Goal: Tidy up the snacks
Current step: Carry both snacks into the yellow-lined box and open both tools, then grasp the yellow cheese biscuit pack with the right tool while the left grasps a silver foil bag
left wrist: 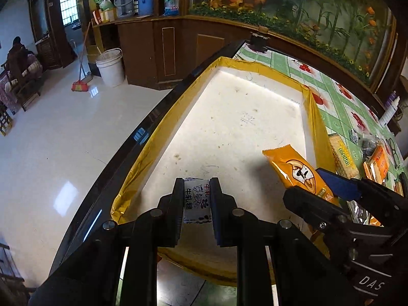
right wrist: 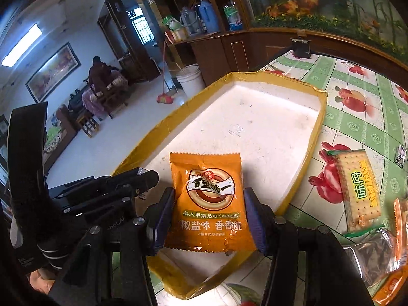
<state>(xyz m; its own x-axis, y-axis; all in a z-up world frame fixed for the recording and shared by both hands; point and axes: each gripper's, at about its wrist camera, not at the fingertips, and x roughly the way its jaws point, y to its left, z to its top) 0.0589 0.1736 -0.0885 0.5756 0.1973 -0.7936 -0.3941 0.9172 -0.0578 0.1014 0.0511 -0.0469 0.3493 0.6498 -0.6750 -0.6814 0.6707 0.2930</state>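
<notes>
A shallow white tray with a yellow taped rim (left wrist: pixel 163 127) (right wrist: pixel 320 125) lies on the table, its floor bare. My left gripper (left wrist: pixel 196 199) is shut on a small white nougat candy (left wrist: pixel 196 200) and holds it over the tray's near end. My right gripper (right wrist: pixel 207 214) is shut on an orange sunflower-seed packet (right wrist: pixel 209 204) and holds it over the tray's near right part; the packet (left wrist: pixel 298 170) also shows in the left wrist view. Both grippers hover side by side above the tray.
More snacks lie on the green flowered tablecloth (right wrist: pixel 357 117) right of the tray: a cracker pack (right wrist: pixel 357 191), a clear bag (right wrist: pixel 374 257), orange packs (left wrist: pixel 377 165). The table's dark edge (left wrist: pixel 142 127) drops to the floor on the left. A cabinet and fish tank stand behind.
</notes>
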